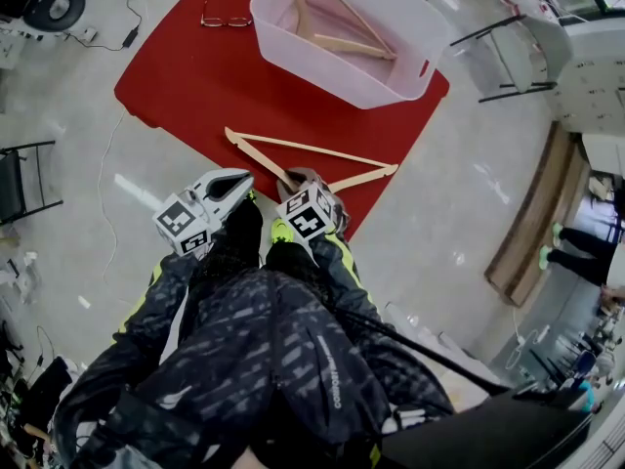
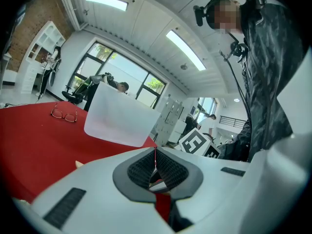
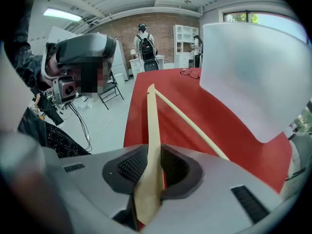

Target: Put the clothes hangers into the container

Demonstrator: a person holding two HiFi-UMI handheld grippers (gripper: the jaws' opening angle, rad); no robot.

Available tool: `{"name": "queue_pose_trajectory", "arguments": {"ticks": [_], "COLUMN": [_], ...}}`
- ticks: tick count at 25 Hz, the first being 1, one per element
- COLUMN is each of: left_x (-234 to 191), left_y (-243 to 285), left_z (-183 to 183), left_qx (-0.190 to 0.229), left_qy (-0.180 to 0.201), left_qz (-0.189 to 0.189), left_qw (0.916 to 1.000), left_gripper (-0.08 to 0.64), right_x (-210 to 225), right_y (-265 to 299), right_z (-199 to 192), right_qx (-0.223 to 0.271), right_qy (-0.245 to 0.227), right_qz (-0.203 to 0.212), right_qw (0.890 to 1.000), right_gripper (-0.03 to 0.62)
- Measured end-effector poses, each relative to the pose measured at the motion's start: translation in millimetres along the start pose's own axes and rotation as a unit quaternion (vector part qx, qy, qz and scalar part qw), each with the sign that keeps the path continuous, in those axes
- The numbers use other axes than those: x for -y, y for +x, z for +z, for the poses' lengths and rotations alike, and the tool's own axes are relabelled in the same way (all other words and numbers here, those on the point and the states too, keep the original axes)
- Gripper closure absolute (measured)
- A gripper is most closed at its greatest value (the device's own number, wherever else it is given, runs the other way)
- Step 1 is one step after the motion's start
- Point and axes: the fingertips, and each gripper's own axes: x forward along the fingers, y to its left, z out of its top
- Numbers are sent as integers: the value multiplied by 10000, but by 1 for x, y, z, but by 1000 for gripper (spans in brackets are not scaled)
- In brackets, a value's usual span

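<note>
Hanger (image 1: 311, 149) of pale wood sits over the red bench (image 1: 186, 86), on the person's side of the container (image 1: 342, 78) and apart from it. The right tongs (image 3: 150, 165) pinch one arm of it. The left tongs (image 2: 155, 165) are pressed together on nothing. A second hanger (image 1: 347, 45) rests inside the container.

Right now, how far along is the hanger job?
Done: at least one hanger lies in the bin. In hand: the right gripper is shut on a second hanger, the only one seen outside the bin. Left: carry it over and drop it in. The left gripper is shut, empty.
</note>
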Motion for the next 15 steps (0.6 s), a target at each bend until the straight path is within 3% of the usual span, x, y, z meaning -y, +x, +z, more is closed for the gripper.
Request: {"name": "queue_pose_trajectory", "arguments": {"ticks": [15], "left_x": [47], "left_y": [-4], "left_z": [21], "left_qx": [149], "left_qy": [302], "left_qz": [84], "left_qw": [9994], "left_gripper": [549], "right_x": [9], "right_y": [-77], "right_z": [19], "right_qx": [557], "right_qy": [-306], "right_qz": [-696], "right_qw": [9956], "right_gripper": [503]}}
